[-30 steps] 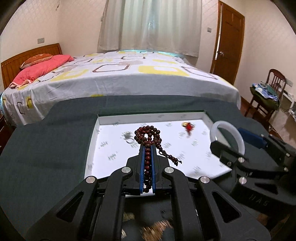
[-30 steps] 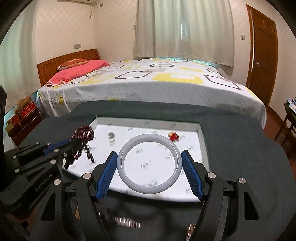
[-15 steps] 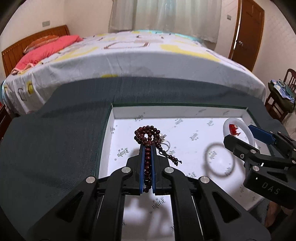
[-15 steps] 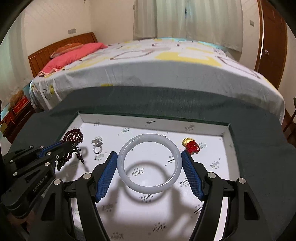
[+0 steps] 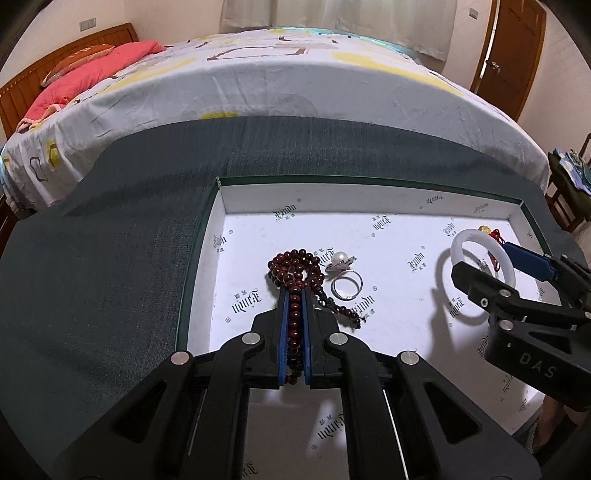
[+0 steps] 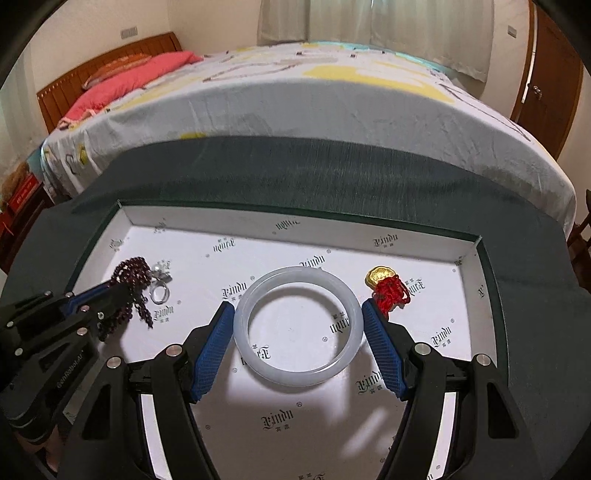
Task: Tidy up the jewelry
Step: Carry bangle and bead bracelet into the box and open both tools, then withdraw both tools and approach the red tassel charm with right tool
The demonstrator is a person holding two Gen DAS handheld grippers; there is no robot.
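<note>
Bedroom: patterned bed (image 5: 295, 81), pink pillow (image 5: 96, 70), wooden headboard (image 6: 110, 70), pale curtains (image 6: 369, 22), brown door (image 5: 513, 55).

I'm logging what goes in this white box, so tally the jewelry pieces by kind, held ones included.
Dark red wooden bead strings: 1
White jade-like bangles: 1
Silver pearl rings: 1
Gold charms on red knotted cord: 1
Total: 4

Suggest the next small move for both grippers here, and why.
Probably lower both a little, then open: the left gripper pinches the bead strand and the right gripper spans the white bangle, both already over the tray.
</note>
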